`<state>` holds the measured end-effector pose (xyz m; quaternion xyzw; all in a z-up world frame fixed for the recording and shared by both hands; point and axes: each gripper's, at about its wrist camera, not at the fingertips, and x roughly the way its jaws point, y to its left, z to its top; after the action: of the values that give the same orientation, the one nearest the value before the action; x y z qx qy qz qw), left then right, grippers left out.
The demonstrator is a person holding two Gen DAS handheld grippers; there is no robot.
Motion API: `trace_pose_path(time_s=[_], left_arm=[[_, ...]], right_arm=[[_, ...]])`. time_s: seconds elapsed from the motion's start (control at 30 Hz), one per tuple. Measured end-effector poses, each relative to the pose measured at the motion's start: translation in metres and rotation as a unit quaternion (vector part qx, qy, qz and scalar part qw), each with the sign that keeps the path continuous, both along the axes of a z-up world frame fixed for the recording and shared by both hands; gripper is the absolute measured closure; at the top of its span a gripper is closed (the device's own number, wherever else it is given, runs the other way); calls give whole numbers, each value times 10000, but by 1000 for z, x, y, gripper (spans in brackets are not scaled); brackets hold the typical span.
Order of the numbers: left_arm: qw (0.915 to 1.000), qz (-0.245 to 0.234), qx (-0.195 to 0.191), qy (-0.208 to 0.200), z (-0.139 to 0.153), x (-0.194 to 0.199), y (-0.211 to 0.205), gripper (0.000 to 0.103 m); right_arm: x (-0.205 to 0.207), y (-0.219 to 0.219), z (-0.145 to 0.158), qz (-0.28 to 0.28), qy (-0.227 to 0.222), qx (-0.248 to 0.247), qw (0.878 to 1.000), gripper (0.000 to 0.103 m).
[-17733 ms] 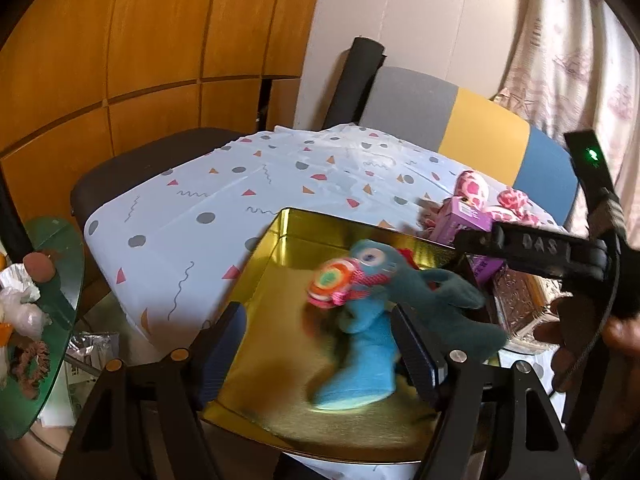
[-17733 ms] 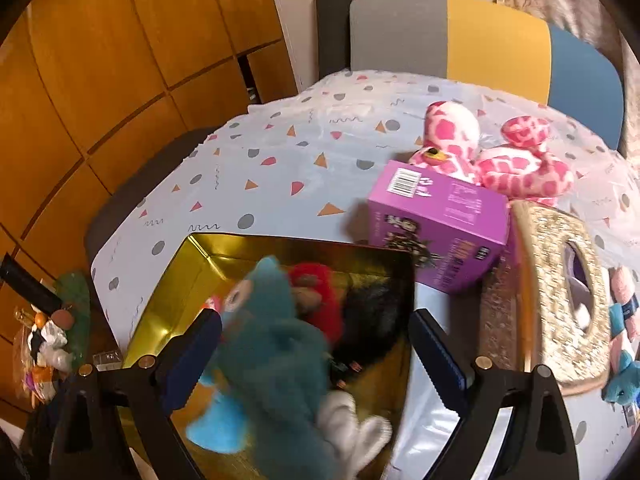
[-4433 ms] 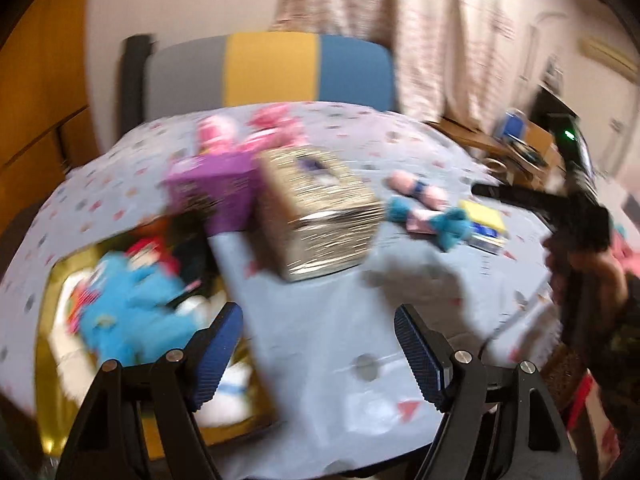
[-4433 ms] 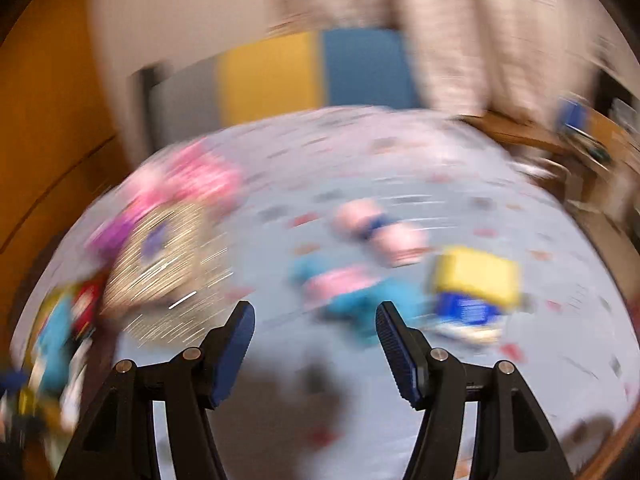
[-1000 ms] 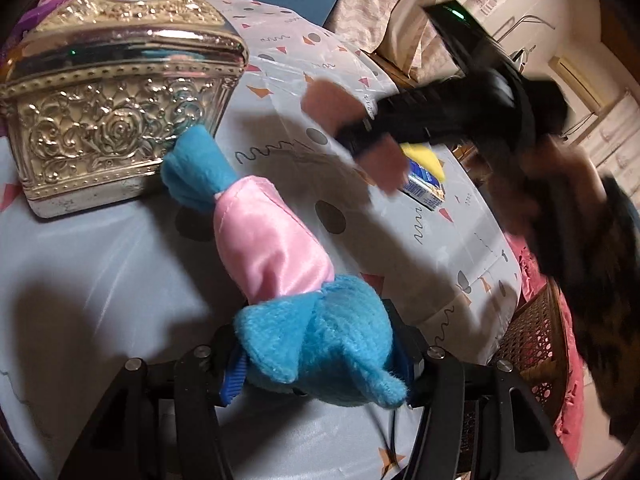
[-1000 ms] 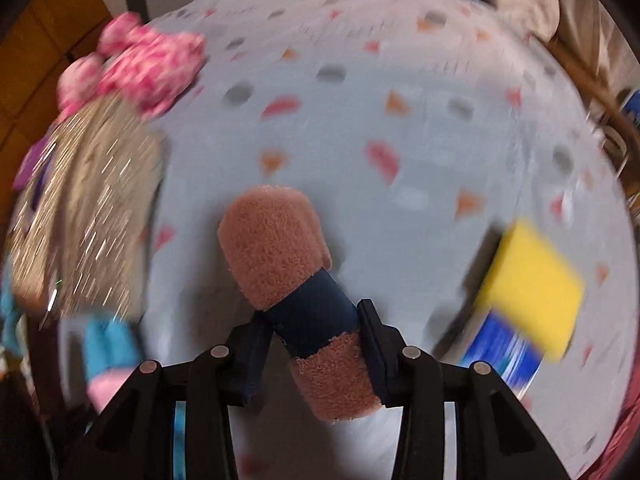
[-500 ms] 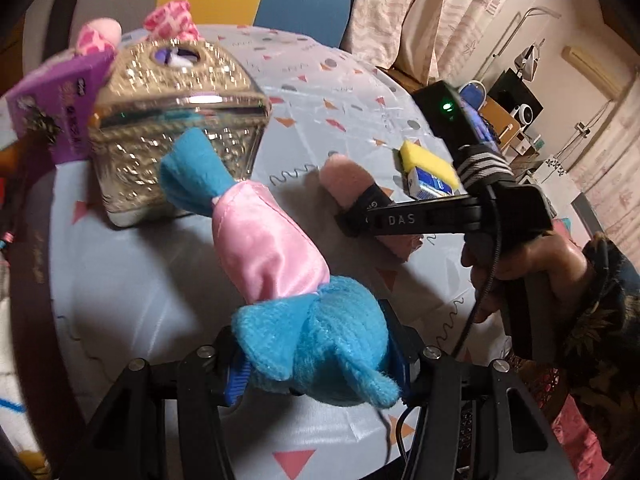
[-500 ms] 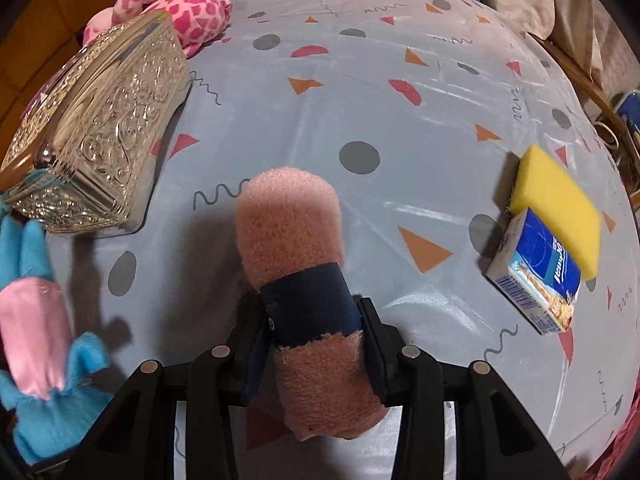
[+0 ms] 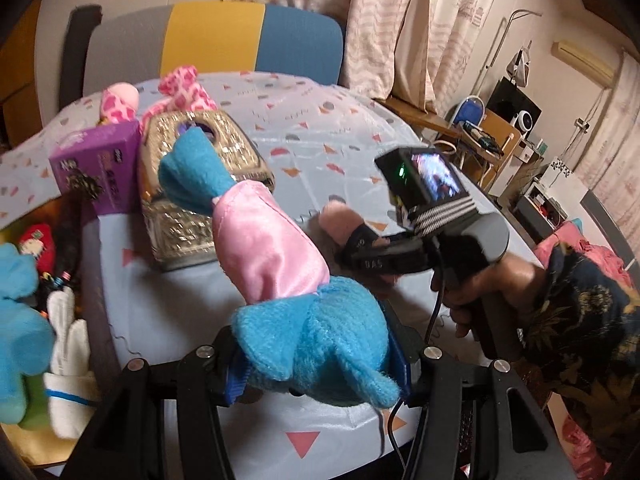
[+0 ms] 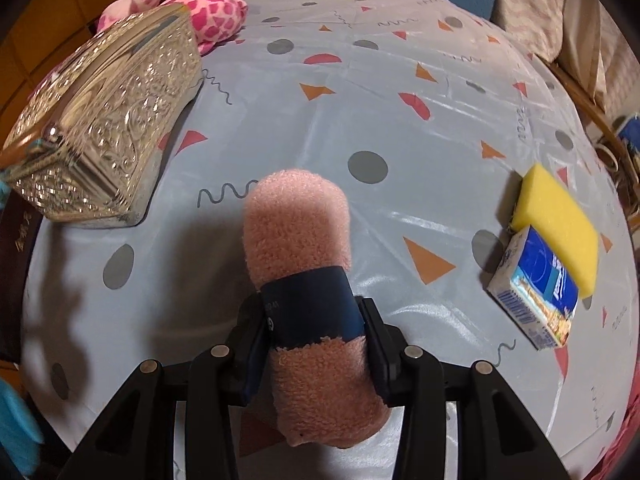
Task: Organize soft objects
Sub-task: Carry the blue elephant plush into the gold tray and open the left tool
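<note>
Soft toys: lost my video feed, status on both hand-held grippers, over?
Left hand-held gripper shut on blue-and-pink plush. Right hand-held gripper shut on pink towel roll. Both lifted off the tablecloth. Gold tissue box close on the left.

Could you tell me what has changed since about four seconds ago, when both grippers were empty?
The left gripper has clamped the blue-and-pink plush toy and lifted it; the right gripper has clamped the pink fleece roll with a navy band. The ornate silver box and yellow sponge stayed put.

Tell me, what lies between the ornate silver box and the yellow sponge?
In the right wrist view, only bare patterned tablecloth separates ornate silver box from yellow sponge.
</note>
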<state>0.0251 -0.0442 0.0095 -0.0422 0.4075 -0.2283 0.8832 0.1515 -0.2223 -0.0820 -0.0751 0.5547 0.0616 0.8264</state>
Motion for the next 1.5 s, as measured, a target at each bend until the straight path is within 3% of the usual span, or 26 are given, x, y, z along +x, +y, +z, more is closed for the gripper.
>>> trace_pose_path(time_s=[0.43,0.9,1.13,1.3,1.43,1.5], left_arm=[[9988,330,-89,-340,23,-8,29,46],[9948,956,-165,-312,23,-11,83,46],[9844,1688,-230,-436,33,-18,146,46],[9699,2390,-190,-419,34,-23,207,46],[9624,2704,-212,-119,23,-27,250,46],[9637,2670,23,8,18,-32,265,46]], right_arm=[[-8,4,2,70,-70,-90,9999,60],[-15,10,4,303,-247,-345,9986,61],[-17,11,5,360,-280,-426,9980,61],[-19,11,7,375,-287,-443,9979,61],[-18,11,7,387,-291,-457,9978,61],[-20,12,7,404,-300,-484,9976,61]])
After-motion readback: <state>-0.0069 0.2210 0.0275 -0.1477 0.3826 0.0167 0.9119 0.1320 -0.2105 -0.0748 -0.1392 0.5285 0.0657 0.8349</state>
